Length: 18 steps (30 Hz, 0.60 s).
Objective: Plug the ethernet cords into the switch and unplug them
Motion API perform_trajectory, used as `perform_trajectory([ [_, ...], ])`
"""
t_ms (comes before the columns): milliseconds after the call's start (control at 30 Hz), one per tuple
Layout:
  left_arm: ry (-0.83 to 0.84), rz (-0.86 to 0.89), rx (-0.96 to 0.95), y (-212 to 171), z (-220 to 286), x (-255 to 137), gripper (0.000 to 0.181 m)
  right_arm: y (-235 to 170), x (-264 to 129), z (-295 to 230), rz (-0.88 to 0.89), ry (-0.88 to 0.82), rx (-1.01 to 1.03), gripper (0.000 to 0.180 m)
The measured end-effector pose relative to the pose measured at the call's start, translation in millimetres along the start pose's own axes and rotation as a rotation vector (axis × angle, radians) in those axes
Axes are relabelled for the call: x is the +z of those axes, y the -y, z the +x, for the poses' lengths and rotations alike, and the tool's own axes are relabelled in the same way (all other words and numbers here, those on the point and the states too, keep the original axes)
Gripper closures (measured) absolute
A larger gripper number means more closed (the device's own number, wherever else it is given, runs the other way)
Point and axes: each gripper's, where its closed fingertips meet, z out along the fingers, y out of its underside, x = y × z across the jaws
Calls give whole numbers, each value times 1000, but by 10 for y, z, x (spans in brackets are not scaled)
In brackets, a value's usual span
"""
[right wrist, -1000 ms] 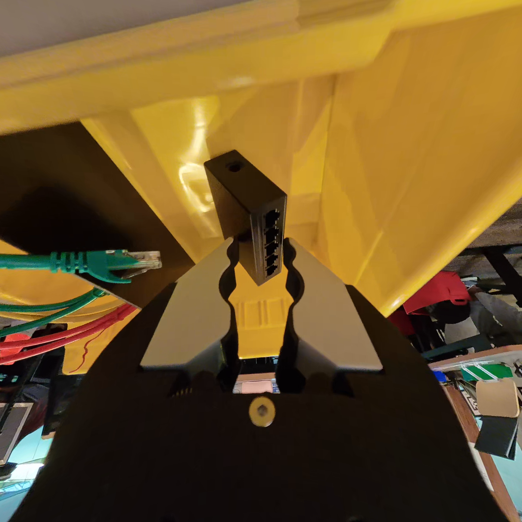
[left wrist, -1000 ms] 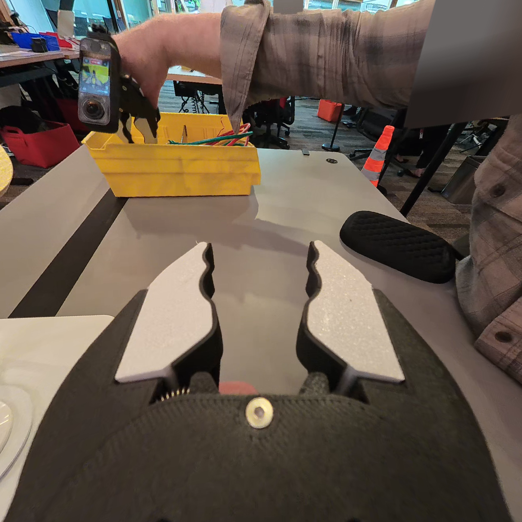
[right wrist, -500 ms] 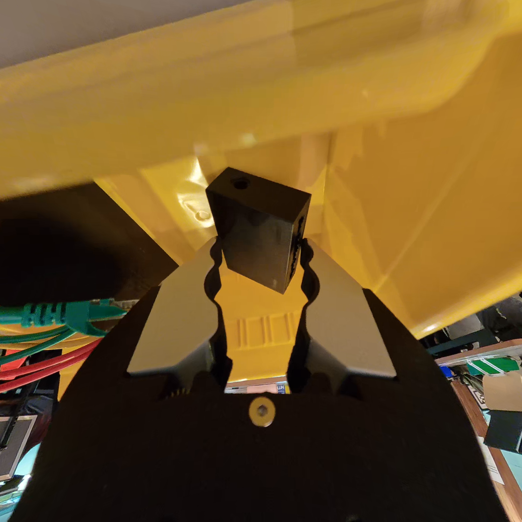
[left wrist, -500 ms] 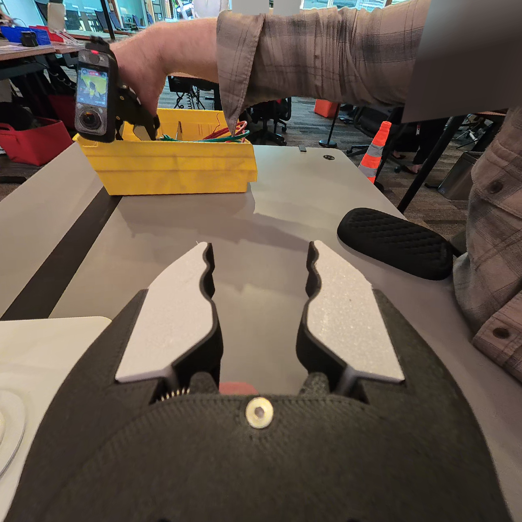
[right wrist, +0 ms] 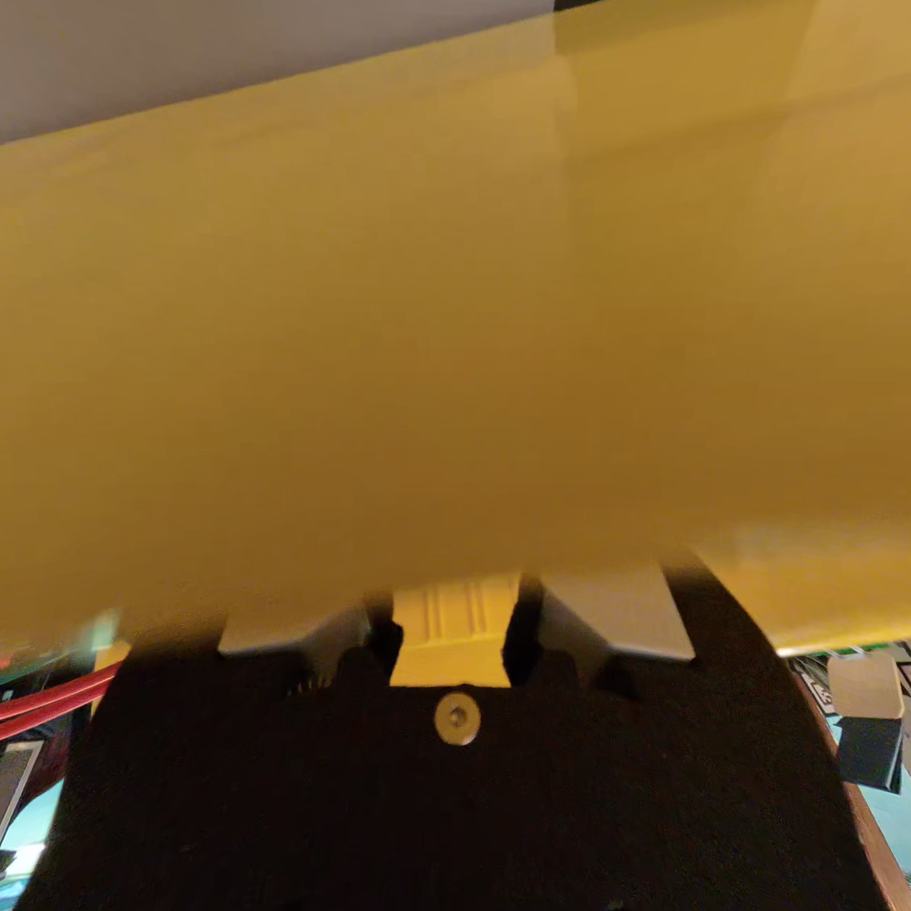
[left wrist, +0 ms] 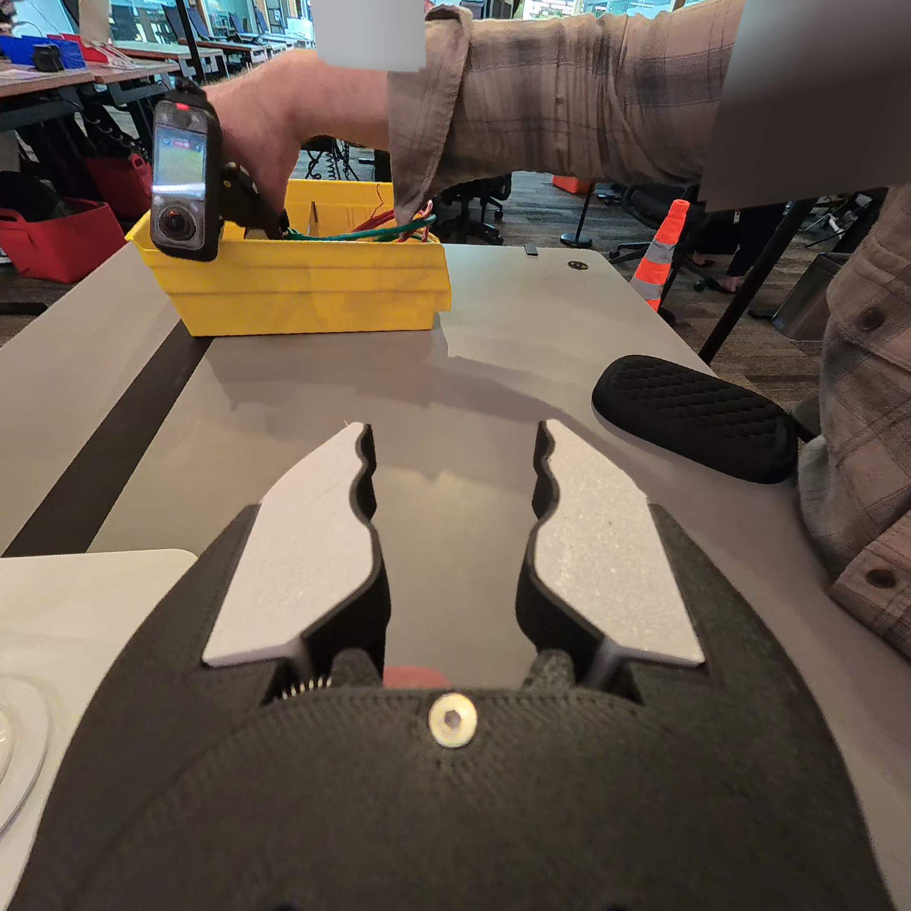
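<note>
My left gripper [left wrist: 453, 434] is open and empty, low over the grey table [left wrist: 493, 305]. A yellow bin [left wrist: 305, 291] stands at the far left of the table, with green and red ethernet cords [left wrist: 374, 231] sticking out of it. My right gripper [left wrist: 246, 207], held by a hand, dips into the bin's left end. In the right wrist view the blurred bin wall [right wrist: 443, 296] fills the frame. It hides the fingertips and the black switch. Only the finger [right wrist: 616, 616] bases show, standing apart. A red cord [right wrist: 49, 700] runs at the left.
A black padded wrist rest [left wrist: 690, 419] lies at the table's right edge. A white board [left wrist: 74, 616] lies at the near left. A dark strip [left wrist: 113, 443] runs along the table's left side. The person's sleeved arm [left wrist: 542, 98] spans above the table. An orange cone [left wrist: 663, 256] stands on the floor beyond. One gripper's finger ends stand about 45 cm off the other's.
The right gripper has sunk deeper into the bin. The bin wall now covers the switch and the green plug that showed before. The left gripper has barely moved.
</note>
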Motion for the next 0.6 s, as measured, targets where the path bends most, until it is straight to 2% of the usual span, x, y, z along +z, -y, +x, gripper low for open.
perform_trajectory([
  [33,1,-1,0,-2,-3,3,119,-7,-12,10,2,-9,3,120],
  [133,3,-1,3,4,-4,4,119,-56,-65,58,7,-47,20,110],
  [267,22,7,11,43,-26,-11,119,-180,-225,150,26,-123,69,107],
  [400,52,31,24,137,-57,-50,119,-385,-540,270,51,-280,173,105],
  [433,58,35,31,166,-56,-67,119,-426,-660,316,75,-354,211,111],
  [500,75,51,50,246,-51,-100,119,-545,-910,384,109,-520,295,103],
  [600,116,57,75,344,-70,-124,119,-794,-1409,419,150,-854,464,100],
])
